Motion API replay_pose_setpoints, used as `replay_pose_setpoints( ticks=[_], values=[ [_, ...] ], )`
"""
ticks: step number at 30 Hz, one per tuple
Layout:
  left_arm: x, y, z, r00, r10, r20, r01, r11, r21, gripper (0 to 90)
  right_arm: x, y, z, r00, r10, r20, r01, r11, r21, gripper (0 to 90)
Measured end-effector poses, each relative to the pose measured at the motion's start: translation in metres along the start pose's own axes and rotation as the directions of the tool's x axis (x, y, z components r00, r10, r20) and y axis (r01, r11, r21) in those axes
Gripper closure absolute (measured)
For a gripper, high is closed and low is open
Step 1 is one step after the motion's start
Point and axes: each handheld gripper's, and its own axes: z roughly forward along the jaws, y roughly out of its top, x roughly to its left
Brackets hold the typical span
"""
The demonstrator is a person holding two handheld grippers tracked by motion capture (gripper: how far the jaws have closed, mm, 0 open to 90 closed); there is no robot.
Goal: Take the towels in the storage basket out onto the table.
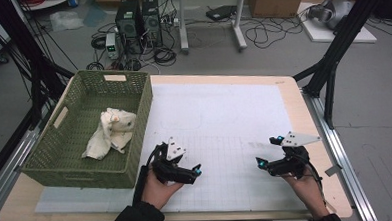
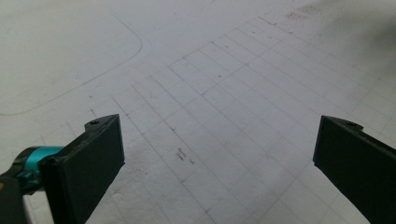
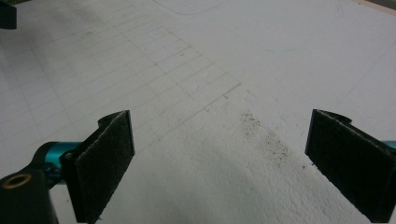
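left gripper: lower centre-left of the high view, just right of the basket's near corner; fingers spread wide, nothing between them
right gripper: lower right of the high view, well apart from the left one; fingers spread wide, nothing between them
mat: white gridded sheet on the table; both grippers sit low over its near part
mat surface: faint curved line upper left in the left gripper view; dark speckled smudge centre-right in the right gripper view
basket: green woven, left of frame, on the table's left edge
cloth: cream, crumpled, inside the basket, toward its right wall; well apart from both grippers
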Motion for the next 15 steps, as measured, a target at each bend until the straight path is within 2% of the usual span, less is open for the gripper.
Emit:
replay_pose_setpoints(
  ticks=[6, 15],
  values=[
    [0.0019, -0.0009, -0.0022, 0.9998, -0.007, -0.018, 0.007, 1.0000, -0.005, 2.3, -0.0010, 0.0005, 0.0038, 0.9999, 0.007, -0.014, -0.007, 1.000, -0.001, 7.1],
    [-0.0034, -0.0014, -0.0029, 0.9998, 0.009, -0.015, -0.009, 1.0000, -0.003, 2.3, 0.0030, 0.0014, 0.0031, 0.9999, 0.002, -0.016, -0.002, 1.000, 0.006, 7.1]
  ],
)
